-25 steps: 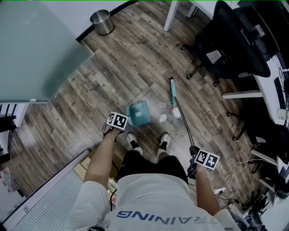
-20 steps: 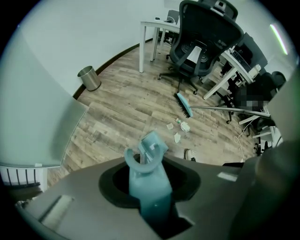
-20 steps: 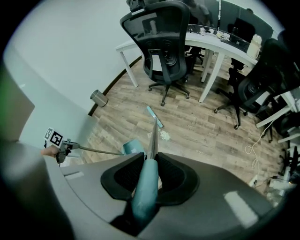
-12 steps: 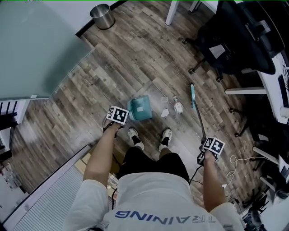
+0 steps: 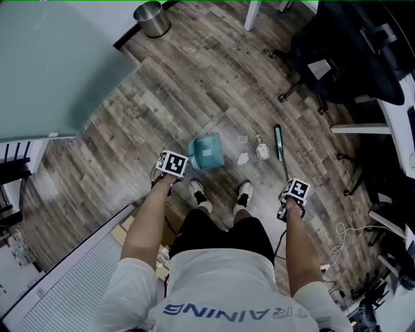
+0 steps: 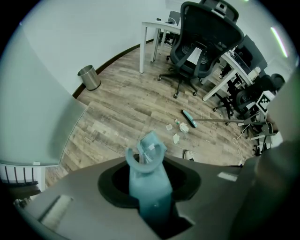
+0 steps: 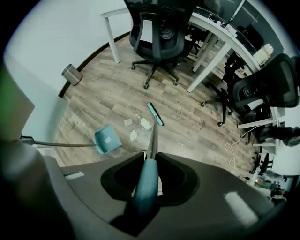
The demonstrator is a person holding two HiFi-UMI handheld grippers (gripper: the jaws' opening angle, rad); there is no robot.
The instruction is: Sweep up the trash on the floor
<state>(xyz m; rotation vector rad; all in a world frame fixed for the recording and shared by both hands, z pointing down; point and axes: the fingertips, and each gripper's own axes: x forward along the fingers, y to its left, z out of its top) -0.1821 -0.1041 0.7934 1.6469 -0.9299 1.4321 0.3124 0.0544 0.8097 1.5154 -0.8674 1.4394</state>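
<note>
Nothing is swept yet: trash lies on the floor between broom and dustpan. The left gripper pinches the dustpan's handle, the right gripper the broom's.

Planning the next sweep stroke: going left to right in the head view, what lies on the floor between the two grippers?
teal dustpan → paper scraps → crumpled trash → teal broom head

Metal bin, black office chair
</note>
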